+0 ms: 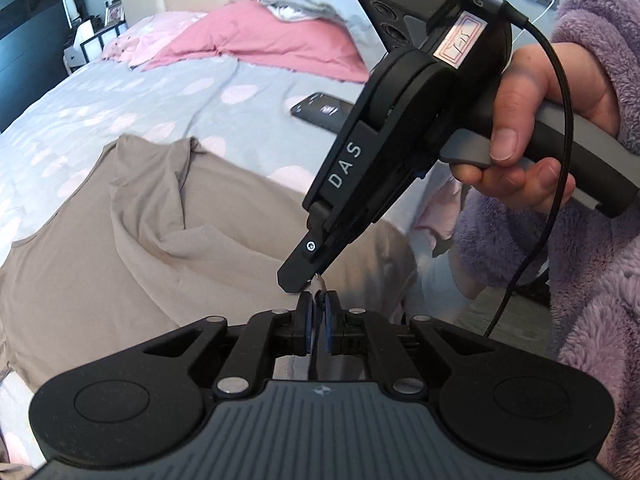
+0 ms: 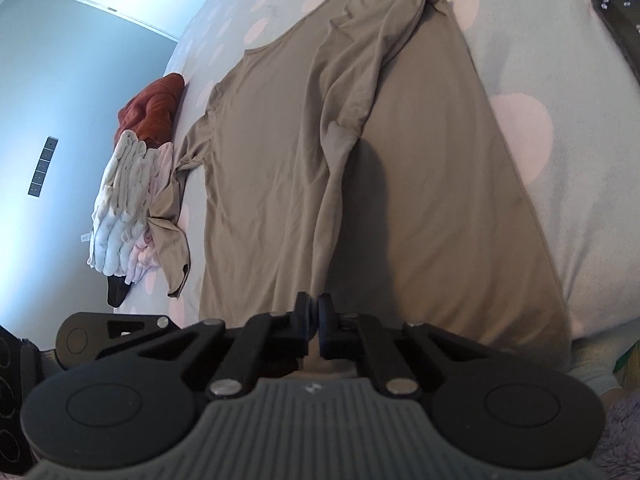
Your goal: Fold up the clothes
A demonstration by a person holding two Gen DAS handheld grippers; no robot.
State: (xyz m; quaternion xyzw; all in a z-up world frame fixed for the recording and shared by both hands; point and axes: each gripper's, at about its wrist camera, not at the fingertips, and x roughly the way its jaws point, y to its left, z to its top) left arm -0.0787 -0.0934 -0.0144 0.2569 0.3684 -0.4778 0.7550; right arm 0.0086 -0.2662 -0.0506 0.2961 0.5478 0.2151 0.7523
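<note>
Both grippers are pinched on the near hem of the shirt (image 2: 420, 184), tips almost touching each other. Left gripper (image 1: 319, 312): blue pads (image 1: 307, 320) closed tight with a thin fold of tan cloth between them. Right gripper (image 1: 308, 280) comes in from the upper right in the left view, held by a hand (image 1: 532, 132) in a fuzzy purple sleeve (image 1: 592, 280); its tip sits just above the left pads with a scrap of the same cloth in it. In its own view the right gripper's jaws are nearly together, fabric edge running under them.

Shirt is tan, long-sleeved, spread flat on the bed (image 2: 520, 60), which has a pale blue sheet with pink spots. One sleeve is folded in across the body and lies lengthwise down the middle; the other sleeve trails off the left side, its cuff touching a stack of folded clothes (image 2: 120, 208) of white and pale pink. Rust-red garment (image 2: 154, 106) sits just beyond that stack.

Phone (image 1: 322, 110) lies on the sheet at the far right, apart from the shirt. Pink pillow (image 1: 272, 46) at the far end of the bed.
</note>
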